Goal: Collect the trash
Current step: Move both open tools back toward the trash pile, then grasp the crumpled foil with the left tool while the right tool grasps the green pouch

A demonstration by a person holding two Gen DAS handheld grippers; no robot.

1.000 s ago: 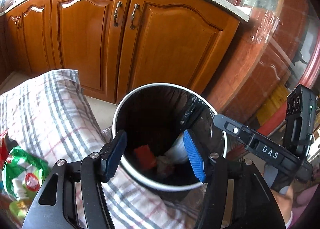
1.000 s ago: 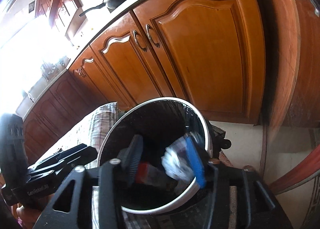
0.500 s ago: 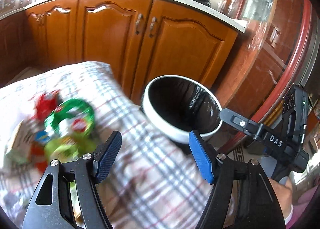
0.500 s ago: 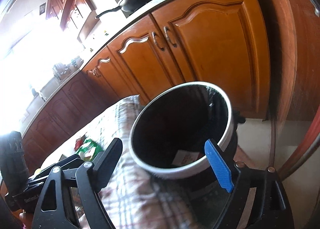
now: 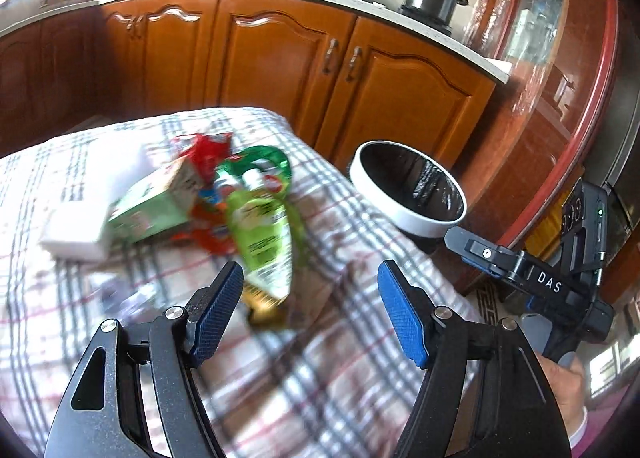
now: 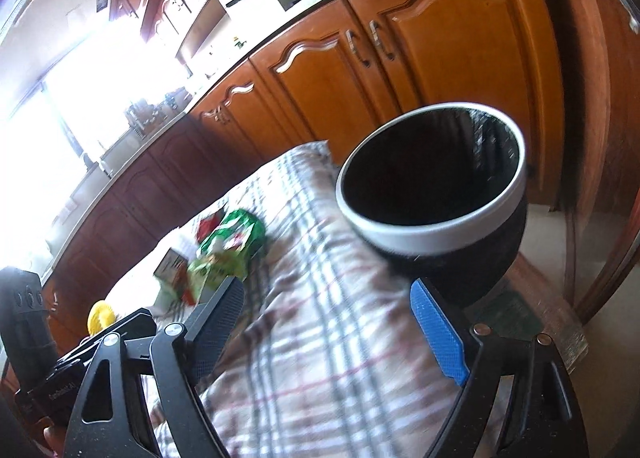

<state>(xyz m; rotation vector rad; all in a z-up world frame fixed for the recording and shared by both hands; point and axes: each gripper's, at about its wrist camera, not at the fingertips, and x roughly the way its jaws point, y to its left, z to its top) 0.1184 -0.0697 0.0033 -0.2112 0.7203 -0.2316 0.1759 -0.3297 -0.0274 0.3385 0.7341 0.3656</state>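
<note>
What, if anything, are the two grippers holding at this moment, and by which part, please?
Nothing is held. The left gripper and the right gripper both stand open and empty above the checked cloth; the trash pile lies untouched ahead.

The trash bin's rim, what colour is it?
White, around a black-lined trash bin; the right wrist view shows it best.

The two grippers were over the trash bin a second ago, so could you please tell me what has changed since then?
Both grippers drew back from the trash bin toward the pile of wrappers on the checked cloth. The right gripper let a crumpled white scrap go into the bin; the left gripper holds nothing either, and both stand open. Bin, cloth and pile stayed put.
</note>
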